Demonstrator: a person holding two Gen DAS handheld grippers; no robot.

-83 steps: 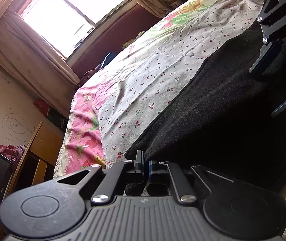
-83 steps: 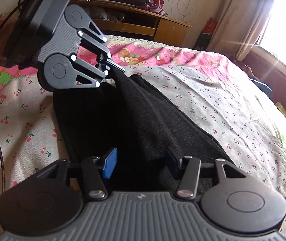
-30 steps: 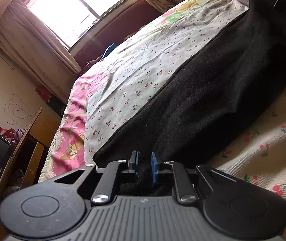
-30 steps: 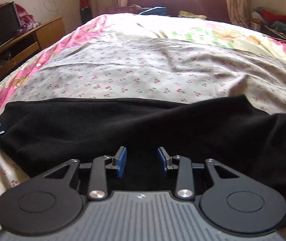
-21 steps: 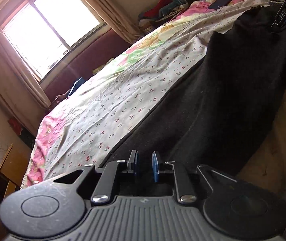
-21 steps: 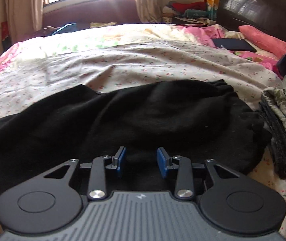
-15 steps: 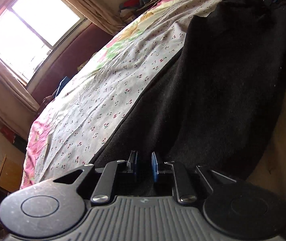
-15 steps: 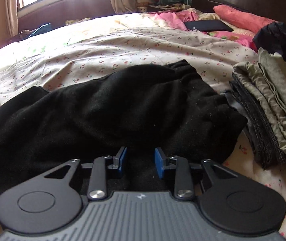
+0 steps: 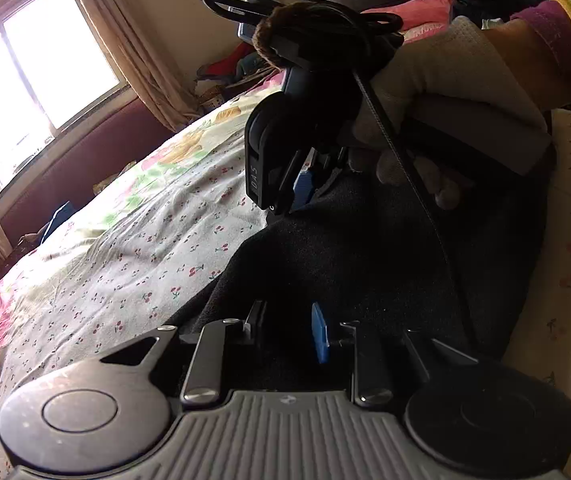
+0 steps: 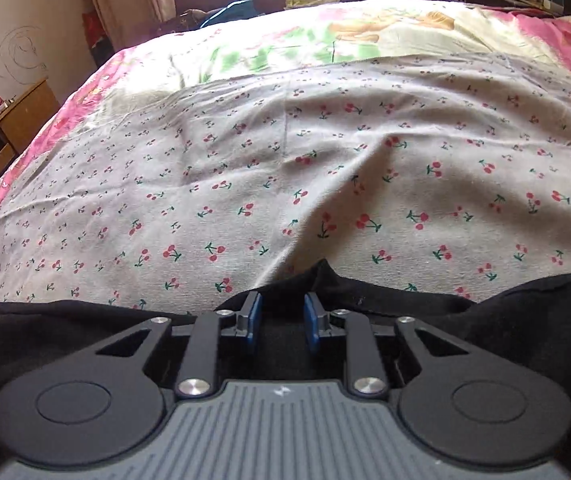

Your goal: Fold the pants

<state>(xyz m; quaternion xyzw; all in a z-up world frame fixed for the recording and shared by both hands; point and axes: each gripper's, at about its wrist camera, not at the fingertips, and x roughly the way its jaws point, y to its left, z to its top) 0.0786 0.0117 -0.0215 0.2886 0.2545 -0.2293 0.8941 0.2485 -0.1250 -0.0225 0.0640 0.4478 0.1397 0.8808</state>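
One short marking can be read, on the right gripper
The side of the right gripper (image 9: pixel 303 190), seen from the left wrist view, carries pale letters "DAS" running sideways along its black housing; a small lightning-bolt emblem sits on the grey ribbed body in both wrist views, and nothing else on the bed or walls is legible

A home bedroom: a bed (image 10: pixel 325 140) under cherry-print sheets, a curtained window (image 9: pixel 37 80), a wooden desk (image 10: pixel 9 120).
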